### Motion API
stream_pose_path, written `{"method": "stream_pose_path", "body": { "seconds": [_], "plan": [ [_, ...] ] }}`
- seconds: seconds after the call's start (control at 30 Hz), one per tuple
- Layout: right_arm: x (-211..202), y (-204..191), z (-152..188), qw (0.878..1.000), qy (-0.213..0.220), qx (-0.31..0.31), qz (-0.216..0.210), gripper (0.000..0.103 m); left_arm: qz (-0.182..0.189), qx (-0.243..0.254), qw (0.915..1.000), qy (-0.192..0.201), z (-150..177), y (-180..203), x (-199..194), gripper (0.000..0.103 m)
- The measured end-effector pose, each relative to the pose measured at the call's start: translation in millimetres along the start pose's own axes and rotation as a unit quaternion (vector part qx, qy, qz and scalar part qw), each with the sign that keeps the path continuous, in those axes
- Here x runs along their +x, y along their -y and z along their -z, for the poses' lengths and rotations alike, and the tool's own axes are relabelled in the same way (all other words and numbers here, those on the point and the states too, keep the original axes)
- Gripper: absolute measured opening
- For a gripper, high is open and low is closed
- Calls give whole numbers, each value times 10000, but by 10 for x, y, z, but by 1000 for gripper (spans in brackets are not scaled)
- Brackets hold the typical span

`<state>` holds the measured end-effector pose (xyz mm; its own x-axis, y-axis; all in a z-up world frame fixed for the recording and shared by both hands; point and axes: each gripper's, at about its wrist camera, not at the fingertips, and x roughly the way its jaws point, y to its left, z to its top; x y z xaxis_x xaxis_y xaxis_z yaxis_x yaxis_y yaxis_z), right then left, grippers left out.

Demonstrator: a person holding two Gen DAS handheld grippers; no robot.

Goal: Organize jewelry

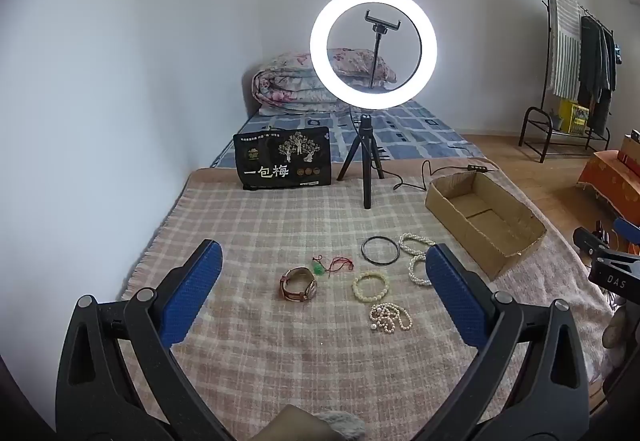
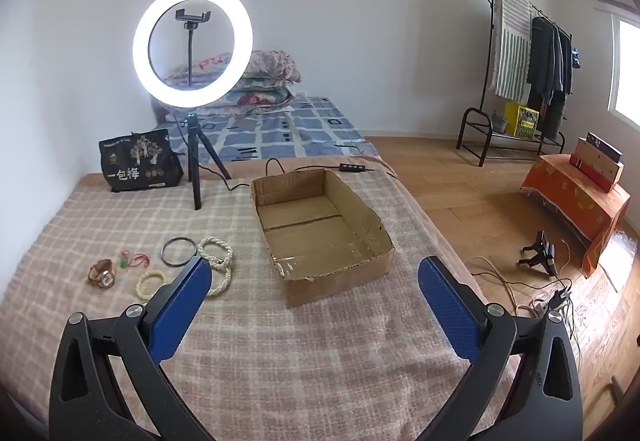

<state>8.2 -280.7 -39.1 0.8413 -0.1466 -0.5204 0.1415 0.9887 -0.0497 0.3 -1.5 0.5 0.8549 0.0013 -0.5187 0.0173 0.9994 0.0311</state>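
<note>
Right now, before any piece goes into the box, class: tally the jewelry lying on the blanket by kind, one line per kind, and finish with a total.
Watch: 1
Green pendant on red cord: 1
Black ring bangle: 1
Cream bead bracelet: 1
White pearl bracelets: 2
Pearl necklace, bunched: 1
Total: 7
The cardboard box holds none yet.

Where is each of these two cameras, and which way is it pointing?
Left wrist view: sits on the left gripper, looking forward over the blanket at the watch, bracelets and ring light; its two open blue fingers show, and the right gripper at the right edge.
Right wrist view: sits on the right gripper, facing the empty cardboard box; its open fingers show.
Shared: box, ring light, jewelry, black bag.
</note>
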Motion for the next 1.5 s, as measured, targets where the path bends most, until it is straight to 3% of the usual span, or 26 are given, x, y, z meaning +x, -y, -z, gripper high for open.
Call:
{"method": "stream_pose_path", "body": {
  "seconds": [0.23, 1.5],
  "plan": [
    [-13, -36, -6, 9999, 43, -100, -33, 102, 24, 0, 9997, 253, -46, -14, -103, 103],
    [-40, -74, -1, 9997, 142, -183, -11, 102, -33, -151, 9995, 286, -57, 1, -96, 103]
  ]
}}
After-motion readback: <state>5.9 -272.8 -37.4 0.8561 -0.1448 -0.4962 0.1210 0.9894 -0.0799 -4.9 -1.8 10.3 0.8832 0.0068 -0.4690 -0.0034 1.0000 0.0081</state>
